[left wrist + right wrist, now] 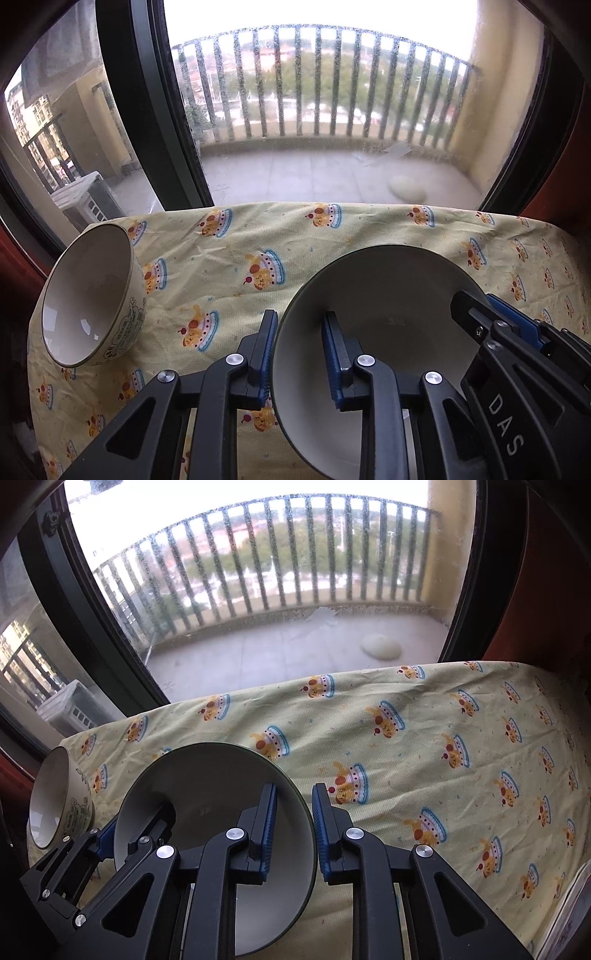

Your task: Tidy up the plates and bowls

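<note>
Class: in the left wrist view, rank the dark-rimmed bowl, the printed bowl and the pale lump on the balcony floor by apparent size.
1. dark-rimmed bowl, largest, though nearest the camera
2. printed bowl
3. pale lump, smallest, but farthest away, so true size is unsure

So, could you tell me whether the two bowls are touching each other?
Apart: the left wrist view shows patterned tablecloth between the cream printed bowl and the dark-rimmed bowl.

a big bowl (376, 295) sits on the tablecloth (332, 236), a small bowl (88, 295) lies left of it, and a window (314, 110) stands behind.
</note>
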{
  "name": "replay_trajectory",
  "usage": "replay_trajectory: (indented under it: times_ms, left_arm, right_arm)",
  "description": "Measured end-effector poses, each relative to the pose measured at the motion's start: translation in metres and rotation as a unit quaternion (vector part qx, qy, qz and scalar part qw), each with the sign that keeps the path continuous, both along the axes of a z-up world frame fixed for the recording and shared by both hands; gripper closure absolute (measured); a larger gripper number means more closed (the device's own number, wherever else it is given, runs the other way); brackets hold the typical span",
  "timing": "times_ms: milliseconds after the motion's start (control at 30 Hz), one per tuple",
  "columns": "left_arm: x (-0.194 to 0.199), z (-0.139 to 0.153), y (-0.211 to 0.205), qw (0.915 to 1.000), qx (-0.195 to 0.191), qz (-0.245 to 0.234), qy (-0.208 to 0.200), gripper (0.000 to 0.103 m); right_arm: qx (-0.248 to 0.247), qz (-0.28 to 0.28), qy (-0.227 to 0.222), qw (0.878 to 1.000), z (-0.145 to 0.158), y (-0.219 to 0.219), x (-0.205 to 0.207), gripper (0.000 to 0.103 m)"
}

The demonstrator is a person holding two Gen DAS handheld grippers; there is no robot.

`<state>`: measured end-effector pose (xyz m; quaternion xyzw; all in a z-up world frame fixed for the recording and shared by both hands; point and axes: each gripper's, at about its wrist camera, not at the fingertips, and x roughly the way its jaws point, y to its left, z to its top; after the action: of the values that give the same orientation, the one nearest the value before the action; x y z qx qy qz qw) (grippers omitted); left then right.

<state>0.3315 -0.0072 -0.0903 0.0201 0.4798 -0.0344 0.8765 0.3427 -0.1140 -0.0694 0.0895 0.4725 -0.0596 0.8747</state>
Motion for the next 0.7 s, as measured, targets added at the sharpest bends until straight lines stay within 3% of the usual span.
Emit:
replay_trajectory:
  times_ms: [700]
  left_arm:
    - [-0.049, 0.058, -0.009, 0.9996, -0.004, 0.002, -0.027, 0.080]
  right_arm:
    - [0.002, -0.002, -0.019, 1.000, 0.057, -0.008, -0.048, 0.080]
